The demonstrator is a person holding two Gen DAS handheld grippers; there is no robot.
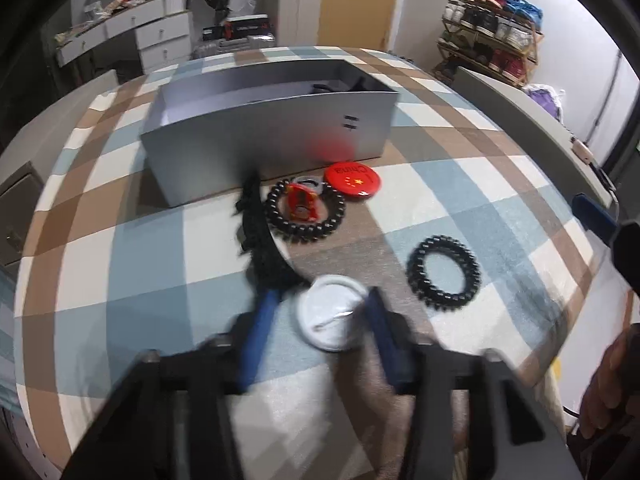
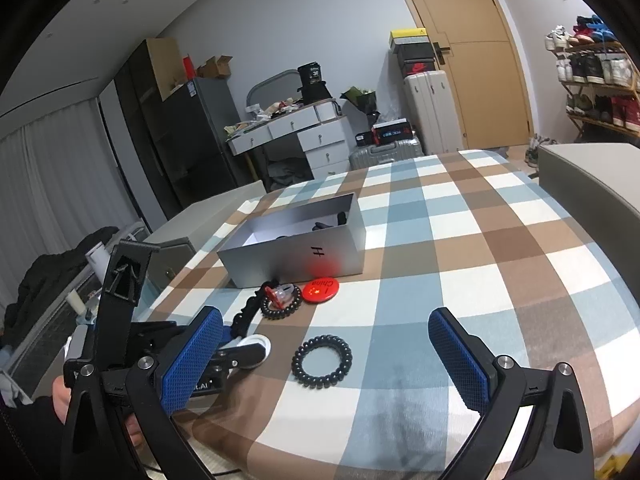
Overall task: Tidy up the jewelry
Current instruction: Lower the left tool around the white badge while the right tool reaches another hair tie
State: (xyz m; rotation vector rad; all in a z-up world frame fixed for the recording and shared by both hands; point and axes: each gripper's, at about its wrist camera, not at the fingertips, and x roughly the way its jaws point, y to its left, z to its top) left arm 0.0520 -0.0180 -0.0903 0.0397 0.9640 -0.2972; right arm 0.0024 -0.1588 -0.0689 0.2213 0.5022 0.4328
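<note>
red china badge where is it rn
In the left wrist view the red badge lies on the checked cloth, just in front of the grey box and right of a black coil bracelet.

Beside a wooden door [image 2: 476, 76] in the grey wall stand pale suitcases [image 2: 430, 110], a white drawer desk [image 2: 316, 136] further left, a shoe rack [image 2: 596, 80] to its right.

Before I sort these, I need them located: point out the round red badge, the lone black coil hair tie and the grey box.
Round red badge [image 1: 353, 181], left wrist view, face.
Lone black coil hair tie [image 2: 303, 369], right wrist view, left coil.
Grey box [image 2: 280, 266], right wrist view, front wall.
</note>
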